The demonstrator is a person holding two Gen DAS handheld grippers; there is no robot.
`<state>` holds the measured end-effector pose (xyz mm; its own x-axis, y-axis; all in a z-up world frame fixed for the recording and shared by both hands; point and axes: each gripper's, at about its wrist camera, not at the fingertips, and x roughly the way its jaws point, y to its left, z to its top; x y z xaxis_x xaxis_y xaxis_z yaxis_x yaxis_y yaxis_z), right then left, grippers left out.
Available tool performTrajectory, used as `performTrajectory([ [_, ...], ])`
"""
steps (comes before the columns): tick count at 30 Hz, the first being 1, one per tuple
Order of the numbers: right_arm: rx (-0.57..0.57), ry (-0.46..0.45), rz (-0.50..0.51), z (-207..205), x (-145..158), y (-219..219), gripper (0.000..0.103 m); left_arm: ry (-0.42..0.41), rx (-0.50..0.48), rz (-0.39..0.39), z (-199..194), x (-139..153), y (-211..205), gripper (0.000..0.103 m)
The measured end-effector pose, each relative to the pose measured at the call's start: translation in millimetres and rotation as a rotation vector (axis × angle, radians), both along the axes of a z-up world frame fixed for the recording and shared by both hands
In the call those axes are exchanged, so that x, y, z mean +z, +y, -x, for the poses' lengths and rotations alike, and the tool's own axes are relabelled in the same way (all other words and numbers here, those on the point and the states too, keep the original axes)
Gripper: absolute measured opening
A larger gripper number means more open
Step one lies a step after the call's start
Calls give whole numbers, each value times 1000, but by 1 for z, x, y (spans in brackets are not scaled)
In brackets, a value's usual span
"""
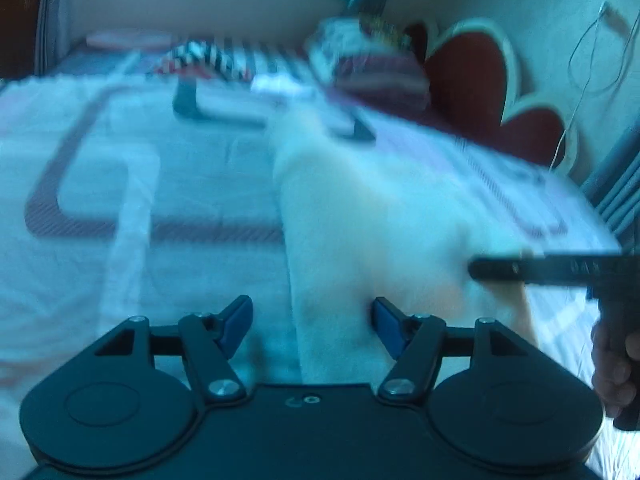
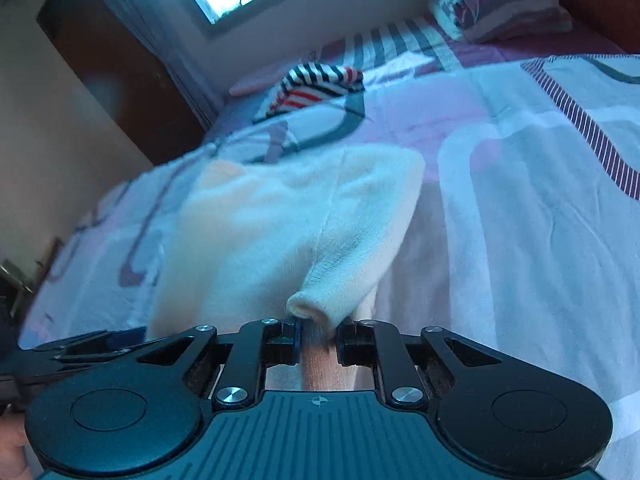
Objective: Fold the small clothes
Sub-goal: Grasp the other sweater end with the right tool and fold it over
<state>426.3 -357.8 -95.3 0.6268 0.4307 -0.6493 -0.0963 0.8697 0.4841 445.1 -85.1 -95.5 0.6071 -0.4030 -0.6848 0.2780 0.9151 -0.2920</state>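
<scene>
Your right gripper point(image 2: 318, 338) pinches the cream garment point(image 2: 288, 216) by its cuff, lifting it off the bed point(image 2: 520, 200) to fold; your left gripper point(image 1: 310, 326) waits, jaws spread.

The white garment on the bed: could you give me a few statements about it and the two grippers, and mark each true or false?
1. The right gripper is shut on a bunched edge of the white garment. True.
2. The left gripper is clamped tight on the garment. False: its jaws stand wide apart, with the cloth lying between them.
3. A striped piece of clothing lies farther up the bed, apart from the white one. True.
4. The white garment lies on a bare wooden table. False: it lies on a patterned bed cover.
5. A striped pillow sits at the far end of the bed. True.
</scene>
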Motion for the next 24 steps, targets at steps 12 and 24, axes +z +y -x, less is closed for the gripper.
performTrajectory([
  [12,-15,-71,126,-44,-10,5,12,22,141,67,-62,-21,11,71],
  [24,-107,-90,176,-61,0,-15,12,-141,24,-30,-66,30,-19,67],
])
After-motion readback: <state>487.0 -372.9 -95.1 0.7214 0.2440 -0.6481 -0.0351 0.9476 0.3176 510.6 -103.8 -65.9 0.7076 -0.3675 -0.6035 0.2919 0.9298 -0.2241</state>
